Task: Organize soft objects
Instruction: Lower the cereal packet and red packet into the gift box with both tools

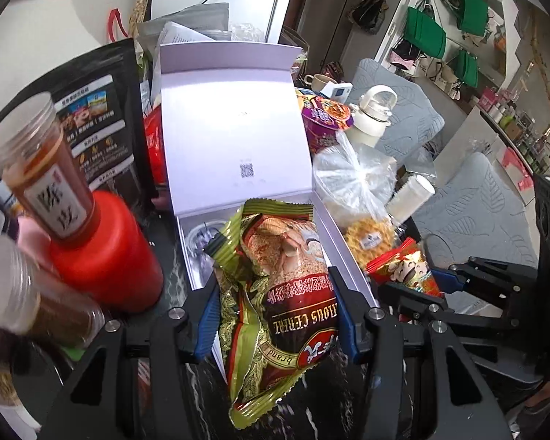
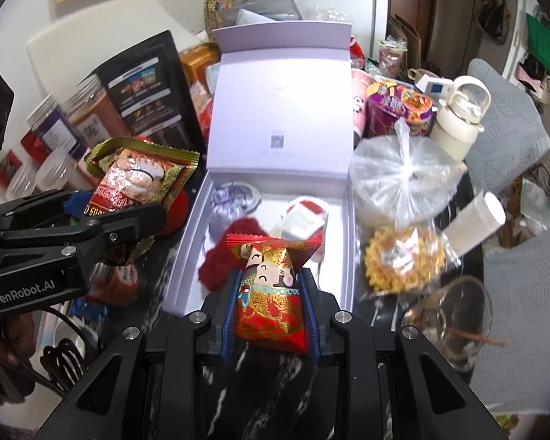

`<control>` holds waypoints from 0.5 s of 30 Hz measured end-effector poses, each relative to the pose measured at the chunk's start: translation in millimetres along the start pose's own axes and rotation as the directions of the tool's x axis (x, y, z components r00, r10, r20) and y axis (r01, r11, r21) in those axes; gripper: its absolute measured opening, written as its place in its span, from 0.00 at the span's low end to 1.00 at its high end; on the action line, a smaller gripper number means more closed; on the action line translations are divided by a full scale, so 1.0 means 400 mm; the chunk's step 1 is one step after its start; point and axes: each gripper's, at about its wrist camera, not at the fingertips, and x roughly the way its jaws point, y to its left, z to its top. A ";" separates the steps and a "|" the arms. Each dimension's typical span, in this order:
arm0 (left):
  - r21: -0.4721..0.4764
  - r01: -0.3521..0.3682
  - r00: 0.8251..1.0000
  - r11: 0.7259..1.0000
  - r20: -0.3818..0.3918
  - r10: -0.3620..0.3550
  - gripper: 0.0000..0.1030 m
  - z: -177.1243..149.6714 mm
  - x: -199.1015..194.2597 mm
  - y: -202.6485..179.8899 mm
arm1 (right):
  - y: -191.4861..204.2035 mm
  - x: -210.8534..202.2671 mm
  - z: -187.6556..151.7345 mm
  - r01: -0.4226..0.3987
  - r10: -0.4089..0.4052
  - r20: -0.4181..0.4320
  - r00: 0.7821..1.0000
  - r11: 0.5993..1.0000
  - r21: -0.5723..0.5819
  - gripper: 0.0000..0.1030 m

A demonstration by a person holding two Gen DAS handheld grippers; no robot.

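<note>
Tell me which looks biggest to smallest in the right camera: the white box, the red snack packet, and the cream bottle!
1. White box
2. Red snack packet, though it sits close to the camera in the right gripper, so it looks bigger.
3. Cream bottle

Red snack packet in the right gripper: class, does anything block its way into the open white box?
Nothing visible stands between the red snack packet and the open white box, whose lid stands upright. Inside lie a red knitted piece, a lavender pouch and a small pack, with bare floor beside them.
</note>
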 end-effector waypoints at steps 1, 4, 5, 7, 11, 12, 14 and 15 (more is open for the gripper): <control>0.003 -0.006 1.000 1.000 0.002 0.006 0.51 0.009 0.005 0.002 | -0.003 0.004 0.011 0.003 -0.003 0.004 1.000 1.000 -0.002 0.29; 0.011 -0.024 1.000 1.000 0.009 0.024 0.51 0.033 0.019 0.009 | -0.010 0.016 0.042 0.006 -0.006 0.018 1.000 1.000 -0.003 0.29; 0.013 -0.026 1.000 1.000 0.012 0.026 0.51 0.039 0.022 0.011 | -0.013 0.019 0.049 0.008 -0.008 0.022 1.000 1.000 -0.003 0.29; 0.019 -0.036 0.999 0.999 0.020 0.036 0.51 0.055 0.032 0.016 | -0.016 0.028 0.063 0.012 -0.012 0.029 1.000 1.000 -0.002 0.29; 0.027 -0.058 0.998 0.998 0.021 0.057 0.51 0.073 0.061 0.029 | -0.024 0.063 0.083 0.012 -0.012 0.031 0.999 1.000 0.007 0.29; 0.029 -0.063 0.998 0.998 0.018 0.063 0.51 0.074 0.071 0.031 | -0.025 0.072 0.085 0.012 -0.012 0.028 1.000 1.000 0.010 0.29; 0.030 -0.071 0.997 0.997 0.008 0.071 0.51 0.074 0.091 0.037 | -0.029 0.091 0.085 0.006 -0.007 0.022 1.000 1.000 0.015 0.29; 0.031 -0.073 0.997 0.997 0.000 0.073 0.51 0.072 0.101 0.040 | -0.031 0.103 0.083 0.003 -0.003 0.014 1.000 1.000 0.017 0.29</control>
